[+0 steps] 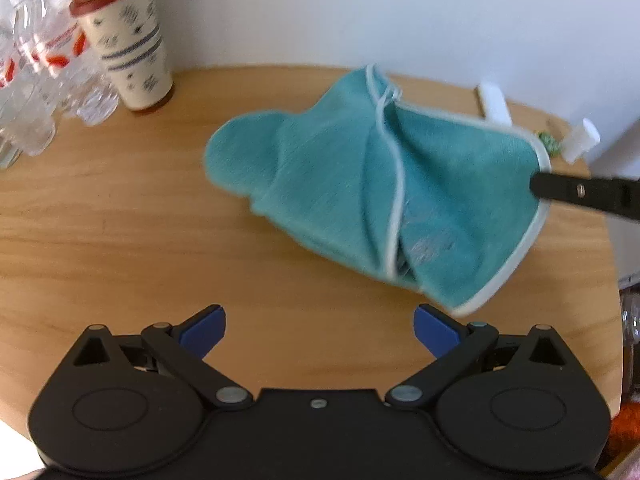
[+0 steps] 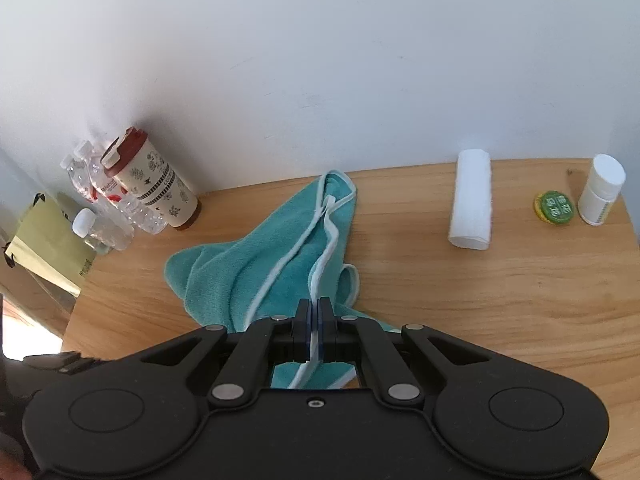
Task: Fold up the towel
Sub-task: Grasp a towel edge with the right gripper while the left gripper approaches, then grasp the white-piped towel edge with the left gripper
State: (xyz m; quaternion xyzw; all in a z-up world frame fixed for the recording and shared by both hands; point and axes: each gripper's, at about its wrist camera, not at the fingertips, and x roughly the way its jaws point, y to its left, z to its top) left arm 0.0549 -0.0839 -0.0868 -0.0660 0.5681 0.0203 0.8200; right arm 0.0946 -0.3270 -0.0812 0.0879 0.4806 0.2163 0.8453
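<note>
Teal towel (image 1: 360,188) lying crumpled on wooden table (image 1: 120,232), white-piped corner being lifted clear of surface. That corner being pinched between closed fingers of right gripper (image 2: 314,320). Left gripper (image 1: 320,330) being held above bare wood just beside towel, jaws spread wide, nothing gripped. Lidded cup (image 1: 128,40), water bottles (image 1: 36,72) standing at table's far left.

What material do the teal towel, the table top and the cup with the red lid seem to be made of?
Teal towel: soft, fuzzy cloth, probably microfibre or terry; it drapes in folds and has a pale sewn edge.
Table top: wood or wood-look laminate, matte; grain lines show.
Cup with the red lid: smooth printed wall, maybe paper or plastic; the lid looks plastic.
</note>
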